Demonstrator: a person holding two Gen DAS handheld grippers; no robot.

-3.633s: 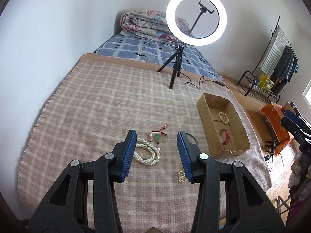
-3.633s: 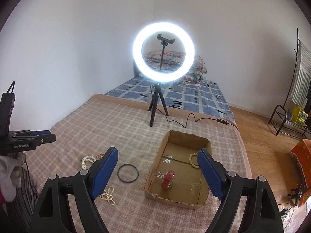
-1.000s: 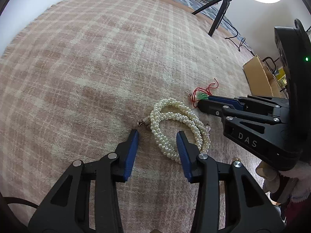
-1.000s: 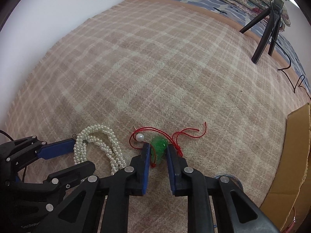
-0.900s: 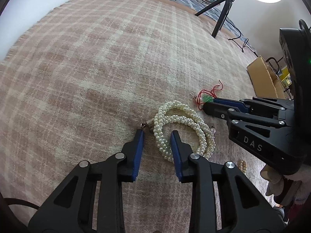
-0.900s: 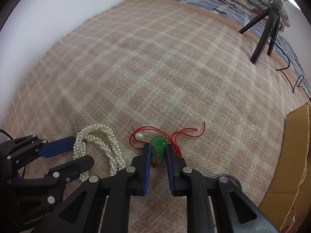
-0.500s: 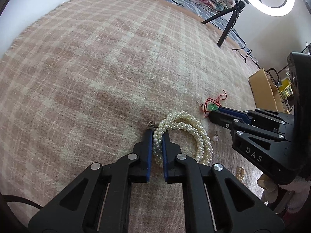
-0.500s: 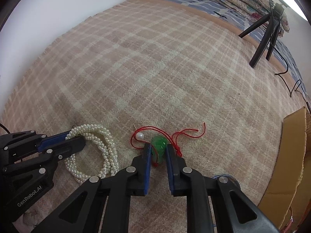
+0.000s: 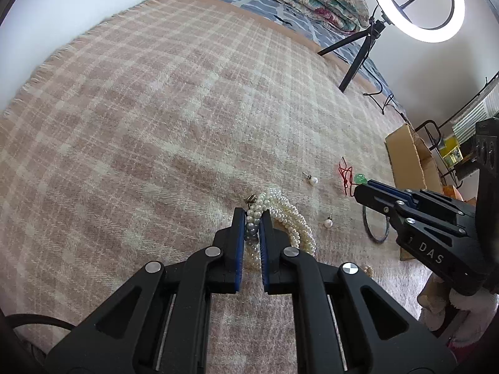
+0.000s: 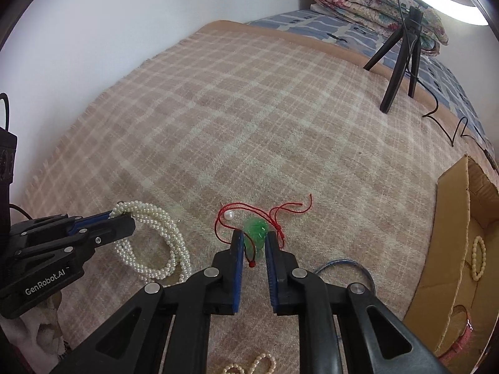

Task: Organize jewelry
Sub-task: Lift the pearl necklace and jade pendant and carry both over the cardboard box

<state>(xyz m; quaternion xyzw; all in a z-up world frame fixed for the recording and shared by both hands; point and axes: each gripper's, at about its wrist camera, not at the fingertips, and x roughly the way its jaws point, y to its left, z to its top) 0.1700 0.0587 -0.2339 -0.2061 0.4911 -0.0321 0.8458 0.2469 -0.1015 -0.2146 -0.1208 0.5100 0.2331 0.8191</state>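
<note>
My left gripper (image 9: 252,218) is shut on a coiled white pearl necklace (image 9: 290,218) on the plaid blanket; it shows at the left of the right wrist view (image 10: 156,243). My right gripper (image 10: 253,240) is shut on a green pendant (image 10: 255,230) with a red cord (image 10: 280,212). The pendant (image 9: 360,179) shows at the right gripper's tips in the left wrist view. A cardboard box (image 10: 452,249) at the right holds a bead bracelet (image 10: 478,258) and a red bracelet (image 10: 458,344).
Two loose pearl earrings (image 9: 313,180) (image 9: 327,222) lie near the necklace. A dark ring (image 9: 375,227) lies beside the box. A small bead bracelet (image 10: 249,366) lies near me. A ring light on a tripod (image 9: 358,53) stands at the far side.
My left gripper closed on the pearl necklace and drew it up. My right gripper stayed shut on the green pendant and lifted it slightly. Both views pulled back.
</note>
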